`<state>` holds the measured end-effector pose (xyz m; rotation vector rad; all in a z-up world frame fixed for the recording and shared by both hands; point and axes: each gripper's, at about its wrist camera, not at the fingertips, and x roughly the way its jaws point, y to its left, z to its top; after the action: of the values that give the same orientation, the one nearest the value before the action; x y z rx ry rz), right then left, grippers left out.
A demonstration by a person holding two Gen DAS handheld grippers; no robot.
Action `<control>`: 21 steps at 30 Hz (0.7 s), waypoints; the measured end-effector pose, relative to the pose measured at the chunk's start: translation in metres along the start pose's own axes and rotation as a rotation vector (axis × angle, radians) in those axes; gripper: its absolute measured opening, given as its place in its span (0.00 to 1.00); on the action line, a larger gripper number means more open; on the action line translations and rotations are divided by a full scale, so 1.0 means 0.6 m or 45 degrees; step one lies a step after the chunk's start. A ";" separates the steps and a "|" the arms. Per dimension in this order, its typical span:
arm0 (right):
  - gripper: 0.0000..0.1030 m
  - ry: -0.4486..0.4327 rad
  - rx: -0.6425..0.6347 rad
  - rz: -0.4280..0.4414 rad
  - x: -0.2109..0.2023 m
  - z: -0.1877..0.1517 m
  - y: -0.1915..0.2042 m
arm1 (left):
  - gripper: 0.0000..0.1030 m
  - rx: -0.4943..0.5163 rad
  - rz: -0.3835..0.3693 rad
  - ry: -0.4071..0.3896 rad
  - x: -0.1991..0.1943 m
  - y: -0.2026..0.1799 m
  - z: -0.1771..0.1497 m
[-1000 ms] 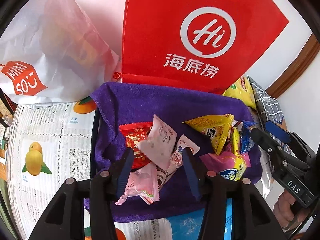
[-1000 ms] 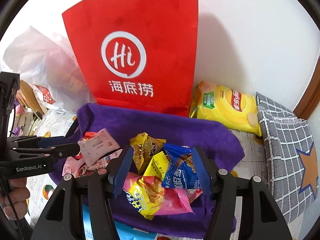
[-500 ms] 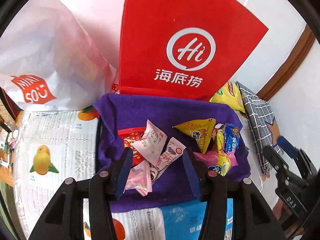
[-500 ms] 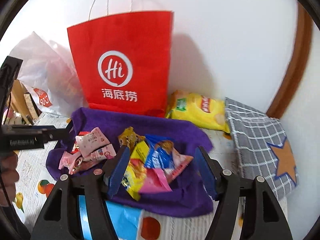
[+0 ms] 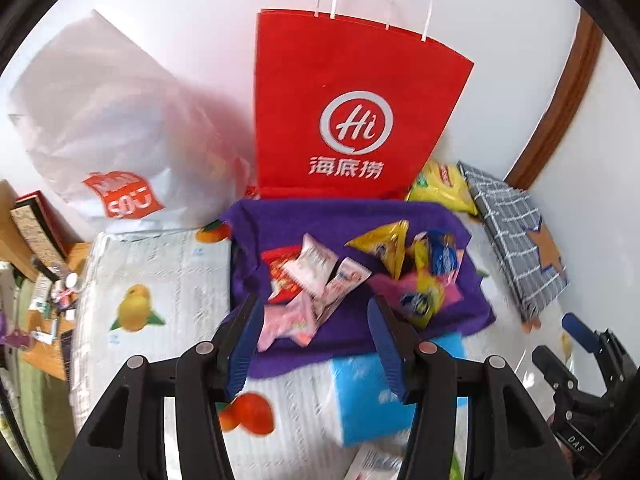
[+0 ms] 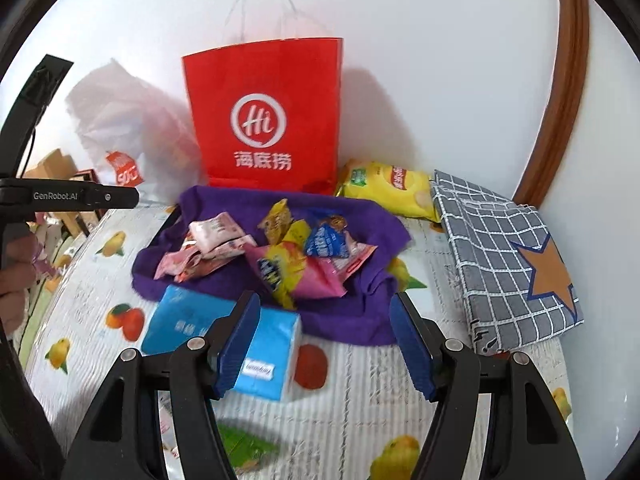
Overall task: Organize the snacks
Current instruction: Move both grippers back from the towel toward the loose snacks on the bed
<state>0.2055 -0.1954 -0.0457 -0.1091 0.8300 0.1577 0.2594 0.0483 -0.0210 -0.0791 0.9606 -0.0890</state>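
I see a white wall (image 6: pixel 440 60) filling the upper frame in both views, with a curved brown wooden trim (image 6: pixel 568 80) down its right edge. Below it my work surface is a fruit-print tablecloth (image 6: pixel 360 392) spreading across the lower frame. A red paper bag (image 6: pixel 266 116) with white handles stands upright against the wall at upper centre, and a white plastic shopping bag (image 5: pixel 116 128) slumps at upper left beside it. A grey checked cloth pouch (image 6: pixel 508 256) with an orange star lies at the right. In the middle of the frame a purple towel (image 6: pixel 360 320) is spread just in front of the red bag, and the snacks (image 6: pixel 288 252) are piled on it: pink packets toward the left, yellow, blue and pink ones toward the right. A yellow chip bag (image 6: pixel 390 192) lies between the red bag and the pouch. A blue tissue pack (image 6: pixel 200 324) sits at the towel's near edge, partly behind my right gripper's left finger.

My left gripper (image 5: pixel 316 340) hangs at lower centre of its view, jaws spread wide and empty, framing the pink packets. My right gripper (image 6: pixel 326 344) is likewise wide apart, holding nothing, above the cloth short of the towel.
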 end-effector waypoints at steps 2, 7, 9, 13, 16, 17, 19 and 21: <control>0.65 -0.001 -0.032 -0.008 -0.012 -0.008 0.011 | 0.50 -0.016 0.024 -0.008 -0.017 0.012 -0.010; 0.65 -0.019 -0.049 0.023 -0.032 -0.027 0.023 | 0.50 -0.040 0.049 -0.047 -0.045 0.034 -0.049; 0.65 0.001 -0.049 0.052 -0.034 -0.040 0.025 | 0.50 -0.049 0.048 -0.041 -0.049 0.043 -0.071; 0.65 0.023 -0.022 0.104 -0.029 -0.072 0.026 | 0.50 -0.083 0.050 -0.032 -0.049 0.065 -0.118; 0.65 0.054 0.011 0.136 -0.017 -0.101 0.028 | 0.50 -0.090 0.064 -0.009 -0.042 0.071 -0.147; 0.65 0.066 0.025 0.154 -0.012 -0.111 0.029 | 0.50 -0.090 0.063 -0.004 -0.040 0.071 -0.155; 0.65 0.098 0.049 0.188 -0.001 -0.131 0.036 | 0.50 -0.087 0.059 0.007 -0.034 0.069 -0.172; 0.65 0.118 0.055 0.201 0.006 -0.148 0.044 | 0.50 -0.082 0.050 0.017 -0.028 0.065 -0.187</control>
<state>0.1387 -0.1834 -0.1090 -0.0096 0.9339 0.2848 0.1595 0.0856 -0.0755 -0.1192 0.9777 -0.0225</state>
